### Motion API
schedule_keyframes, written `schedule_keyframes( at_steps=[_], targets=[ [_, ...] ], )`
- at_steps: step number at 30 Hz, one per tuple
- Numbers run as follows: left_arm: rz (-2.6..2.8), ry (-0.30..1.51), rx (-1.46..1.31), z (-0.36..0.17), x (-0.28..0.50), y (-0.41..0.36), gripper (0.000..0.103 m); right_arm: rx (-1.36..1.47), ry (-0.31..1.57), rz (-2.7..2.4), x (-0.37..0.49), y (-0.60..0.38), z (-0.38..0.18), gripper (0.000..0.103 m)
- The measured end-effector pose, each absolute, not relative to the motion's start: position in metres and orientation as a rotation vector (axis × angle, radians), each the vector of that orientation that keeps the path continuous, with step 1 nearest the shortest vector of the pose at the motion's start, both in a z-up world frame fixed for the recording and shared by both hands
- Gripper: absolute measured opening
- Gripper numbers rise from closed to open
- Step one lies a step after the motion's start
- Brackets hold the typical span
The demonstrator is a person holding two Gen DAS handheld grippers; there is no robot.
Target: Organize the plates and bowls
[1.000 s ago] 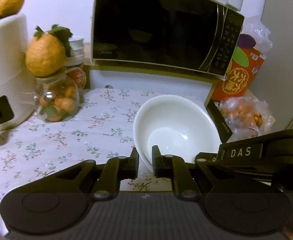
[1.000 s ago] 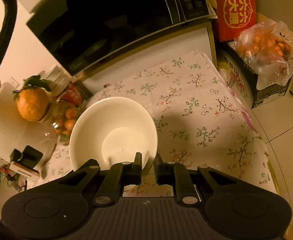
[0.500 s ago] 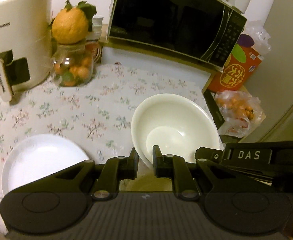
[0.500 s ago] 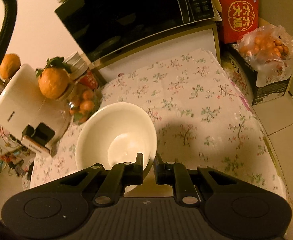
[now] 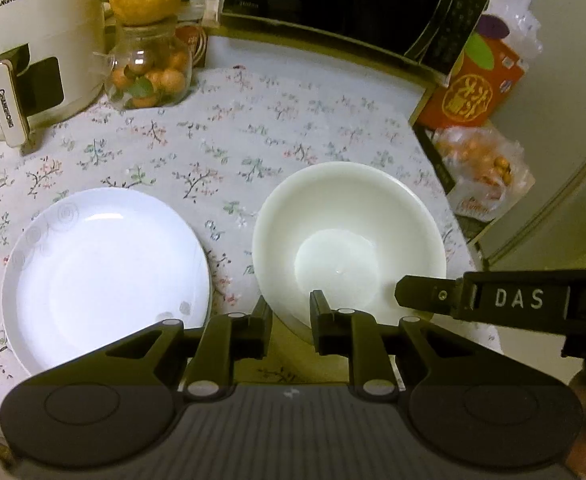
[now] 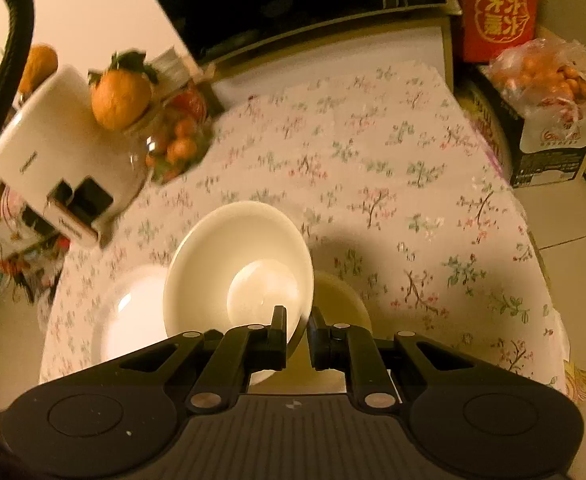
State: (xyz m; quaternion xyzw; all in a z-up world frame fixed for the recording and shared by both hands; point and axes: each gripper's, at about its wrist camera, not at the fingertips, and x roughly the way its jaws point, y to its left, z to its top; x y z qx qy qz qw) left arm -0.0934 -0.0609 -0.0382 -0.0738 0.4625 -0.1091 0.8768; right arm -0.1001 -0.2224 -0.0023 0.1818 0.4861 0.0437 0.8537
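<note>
Floral tablecloth (image 5: pixel 253 132) covers table; microwave (image 5: pixel 333 0) along far edge, white appliance (image 5: pixel 33 40) and glass jar (image 5: pixel 149 68) of oranges at far left corner. White plate (image 5: pixel 105 276) lies flat near left front edge. White bowl (image 5: pixel 349 240) just right of plate, tilted, near right front edge. Both tongs at bowl's near rim. Left gripper (image 5: pixel 291 316): jaws opening, rim between them, pads no longer pressing. Right gripper (image 6: pixel 297 332): pinching rim tight, 1 finger inside bowl, 1 outside.
</note>
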Motion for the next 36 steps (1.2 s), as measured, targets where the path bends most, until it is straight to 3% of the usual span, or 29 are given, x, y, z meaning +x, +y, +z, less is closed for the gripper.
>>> schedule_keyframes(
  at_steps=[36],
  targets=[
    [-0.207,1.071,-0.008,-0.066,-0.092,-0.077,0.027,0.298,1.156,0.091,-0.101,-0.214,-0.032,0.015]
  ],
)
